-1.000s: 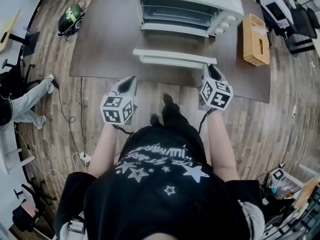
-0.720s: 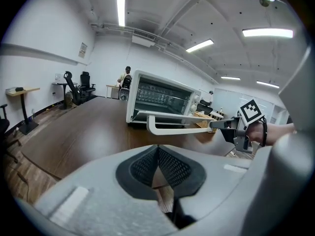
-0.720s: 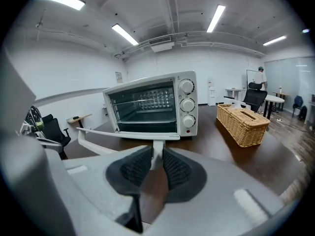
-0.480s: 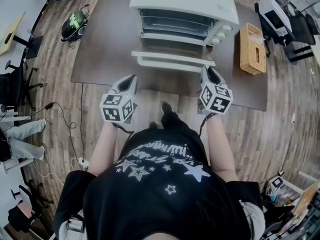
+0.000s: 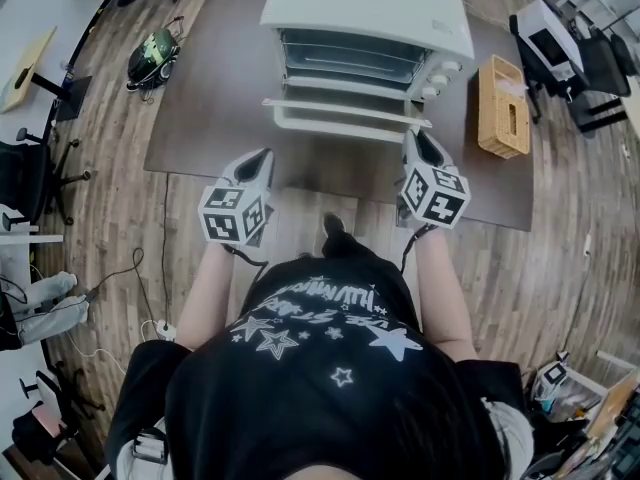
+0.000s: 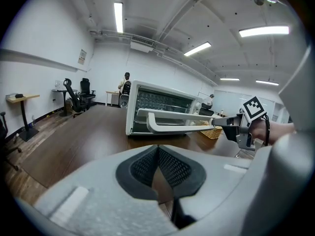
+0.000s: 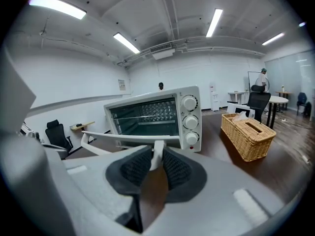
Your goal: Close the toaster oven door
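The white toaster oven (image 5: 370, 8) stands on the brown table (image 5: 200, 98) with its door (image 5: 345, 108) partly raised, racks showing behind it. My right gripper (image 5: 412, 136) is shut on the right end of the door's white handle (image 7: 158, 149), which sits pinched between the dark pads. The door (image 7: 138, 138) runs off to the left from there. My left gripper (image 5: 262, 156) hangs shut and empty near the table's front edge, short of the door. In the left gripper view the handle (image 6: 177, 127) crosses ahead, and the right gripper (image 6: 231, 127) is at its end.
A wicker tissue basket (image 5: 502, 93) sits on the table right of the oven, also in the right gripper view (image 7: 248, 134). Office chairs, a bag and cables lie on the wooden floor around. A person stands far behind the oven (image 6: 126, 82).
The door has swung up from nearly level toward the oven front, still held by my right gripper. Both grippers have risen and moved a little toward the oven.
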Action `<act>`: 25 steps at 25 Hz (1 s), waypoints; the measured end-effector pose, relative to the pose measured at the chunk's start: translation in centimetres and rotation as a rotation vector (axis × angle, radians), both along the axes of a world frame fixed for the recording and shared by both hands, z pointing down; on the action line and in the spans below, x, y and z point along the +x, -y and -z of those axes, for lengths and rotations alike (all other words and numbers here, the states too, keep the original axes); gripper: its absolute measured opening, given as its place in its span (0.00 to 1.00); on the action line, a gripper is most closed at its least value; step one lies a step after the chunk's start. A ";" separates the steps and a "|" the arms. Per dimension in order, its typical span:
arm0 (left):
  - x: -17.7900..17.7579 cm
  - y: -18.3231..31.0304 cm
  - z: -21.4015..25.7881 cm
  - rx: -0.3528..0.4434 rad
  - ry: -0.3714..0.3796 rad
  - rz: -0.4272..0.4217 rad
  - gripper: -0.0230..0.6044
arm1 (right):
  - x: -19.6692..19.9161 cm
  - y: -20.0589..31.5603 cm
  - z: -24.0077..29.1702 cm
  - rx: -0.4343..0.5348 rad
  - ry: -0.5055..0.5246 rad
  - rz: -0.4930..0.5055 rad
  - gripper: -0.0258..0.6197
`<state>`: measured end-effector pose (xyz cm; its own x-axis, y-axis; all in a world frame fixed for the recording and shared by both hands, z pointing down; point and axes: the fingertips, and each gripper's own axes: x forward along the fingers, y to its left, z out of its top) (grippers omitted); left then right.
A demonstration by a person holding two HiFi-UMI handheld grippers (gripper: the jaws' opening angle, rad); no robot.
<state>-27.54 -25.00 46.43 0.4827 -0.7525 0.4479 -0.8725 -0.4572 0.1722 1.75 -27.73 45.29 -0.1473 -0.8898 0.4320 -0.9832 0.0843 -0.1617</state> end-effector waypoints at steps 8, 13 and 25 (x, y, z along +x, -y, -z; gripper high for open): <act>0.6 1.3 0.4 0.013 -0.006 0.007 0.05 | 0.3 1.8 1.9 0.050 0.018 0.000 0.17; 0.8 2.4 0.7 0.021 -0.007 0.012 0.05 | 0.4 3.0 2.9 0.062 0.036 0.000 0.17; 1.3 5.1 0.9 0.023 -0.005 0.010 0.05 | 1.2 5.8 5.0 0.105 0.079 -0.007 0.17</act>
<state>-26.19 -30.06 45.50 0.4771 -0.7675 0.4281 -0.8764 -0.4519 0.1664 2.92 -33.48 40.31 -0.1705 -0.9308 0.3234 -0.9684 0.0977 -0.2295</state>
